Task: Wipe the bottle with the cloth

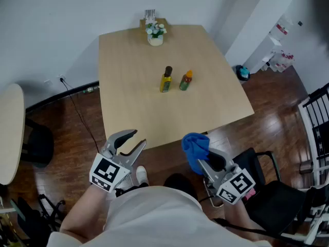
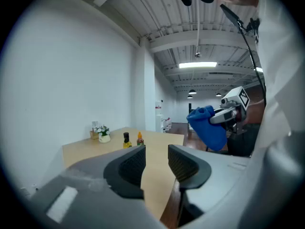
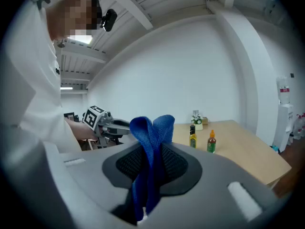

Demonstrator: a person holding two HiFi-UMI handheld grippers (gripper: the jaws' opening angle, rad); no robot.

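Cloth [image 3: 151,128], bright blue and bunched, is clamped between the jaws of the right gripper [image 3: 152,163]. The two dark ribbed pads press on it from both sides, with one fold standing up above them and the rest hanging below. In the head view that gripper is held at 5 o'clock, just off the near edge of the table [image 1: 133,60], and the cloth pokes toward 11 o'clock above the wood floor [image 1: 277,112].

The left gripper [image 2: 156,152] sits at 7 o'clock in the head view, by the table's near edge. Its jaws stand apart with nothing held between them, and only the tabletop shows through the gap.

Two bottles stand upright near the middle of the table, well apart from both grippers and at roughly 12 o'clock from them. The yellow bottle [image 1: 166,80], with a black cap, is just beside the orange-capped bottle [image 1: 185,81], which stands at its 3 o'clock. The two do not appear to touch.

At the table's far edge, about 12 o'clock from the bottles, sits a small white pot of flowers [image 1: 155,34]. A black chair [image 1: 267,189] stands at 4 o'clock by the person's right side, and a pale round tabletop [image 1: 10,133] shows at 9 o'clock.
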